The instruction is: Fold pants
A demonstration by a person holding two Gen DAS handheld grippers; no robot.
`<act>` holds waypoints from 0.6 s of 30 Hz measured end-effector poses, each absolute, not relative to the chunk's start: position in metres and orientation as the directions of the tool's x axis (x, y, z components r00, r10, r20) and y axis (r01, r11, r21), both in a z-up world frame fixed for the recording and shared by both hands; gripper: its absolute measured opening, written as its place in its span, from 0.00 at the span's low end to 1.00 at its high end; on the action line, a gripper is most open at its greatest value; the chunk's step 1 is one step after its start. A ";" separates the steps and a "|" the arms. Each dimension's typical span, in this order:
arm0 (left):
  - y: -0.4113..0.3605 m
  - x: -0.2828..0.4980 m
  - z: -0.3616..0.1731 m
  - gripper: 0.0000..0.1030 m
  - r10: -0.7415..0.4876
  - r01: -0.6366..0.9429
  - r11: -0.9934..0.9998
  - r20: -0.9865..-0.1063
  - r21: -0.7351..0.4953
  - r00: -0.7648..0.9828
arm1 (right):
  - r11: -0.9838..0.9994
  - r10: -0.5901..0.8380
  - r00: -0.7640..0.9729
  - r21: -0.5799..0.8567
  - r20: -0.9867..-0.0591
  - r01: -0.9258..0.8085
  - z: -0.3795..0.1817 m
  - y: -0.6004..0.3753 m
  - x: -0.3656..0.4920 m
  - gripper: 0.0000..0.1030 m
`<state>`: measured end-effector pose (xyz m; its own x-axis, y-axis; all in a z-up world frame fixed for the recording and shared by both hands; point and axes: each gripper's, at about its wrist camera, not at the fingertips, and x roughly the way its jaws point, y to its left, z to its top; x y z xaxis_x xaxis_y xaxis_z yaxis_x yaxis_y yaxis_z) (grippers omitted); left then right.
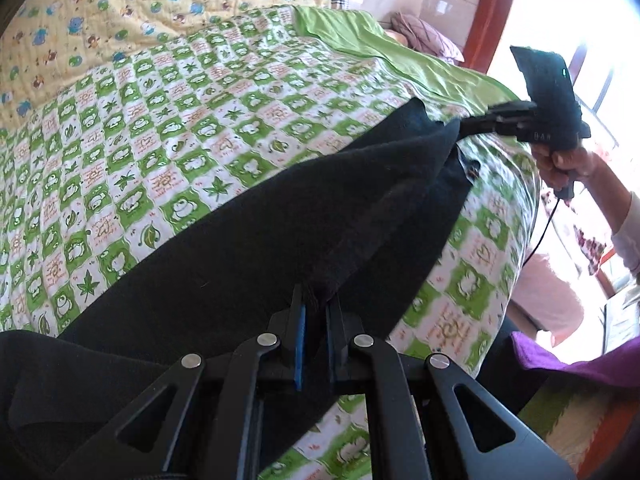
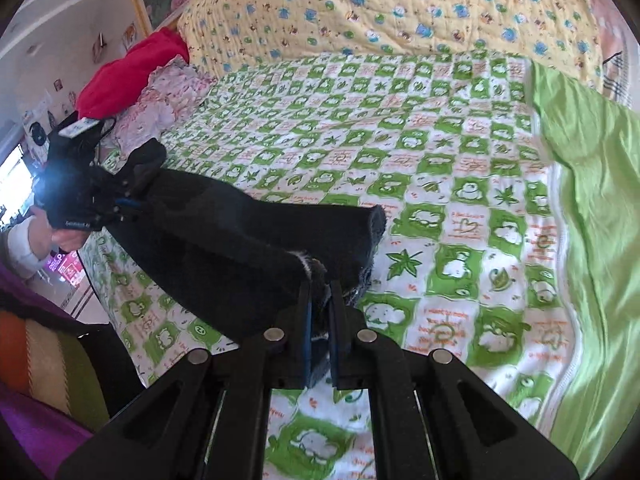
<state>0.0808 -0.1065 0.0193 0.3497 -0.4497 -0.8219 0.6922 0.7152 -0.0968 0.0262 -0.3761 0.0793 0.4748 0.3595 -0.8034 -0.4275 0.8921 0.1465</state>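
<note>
Two layers of bedding fill most of what shows: a green-and-white frog-print quilt (image 2: 440,168) spread flat as the working surface, and behind it a yellow quilt (image 2: 380,4) with small blue and green animals. A plain green sheet (image 2: 592,200) runs along one side of the frog print. At the far corner lie a red cushion (image 2: 128,72) and a pink frilled cloth (image 2: 160,108), well clear of the work.

The black pants (image 1: 280,216) are stretched lengthwise over the frog-print quilt near its front edge, lifted at both ends and sagging a little between — held taut, most likely, so the legs lie together before the next fold. One leg opening (image 2: 372,224) hangs free just above the quilt, beside the right gripper's hold.

The left gripper (image 1: 316,300) has its blue-padded fingers clenched on a bunched edge of the dark cloth; which end of the garment this is cannot be told. The right gripper (image 2: 320,296) is likewise closed on fabric, pinching what looks like a frayed hem with pale lining showing. Each gripper shows in the other's view at the far end of the garment, gripped by the person's hand (image 1: 568,164). Holding opposite ends this way suggests the next step is bringing one end over to the other — a judgement, not something shown.
</note>
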 end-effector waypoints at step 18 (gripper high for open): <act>-0.112 0.060 -0.017 0.27 -0.443 0.702 0.703 -0.843 -0.115 0.306 | 0.942 0.141 0.416 -0.008 -0.899 -0.337 0.052 -0.367 0.008 0.33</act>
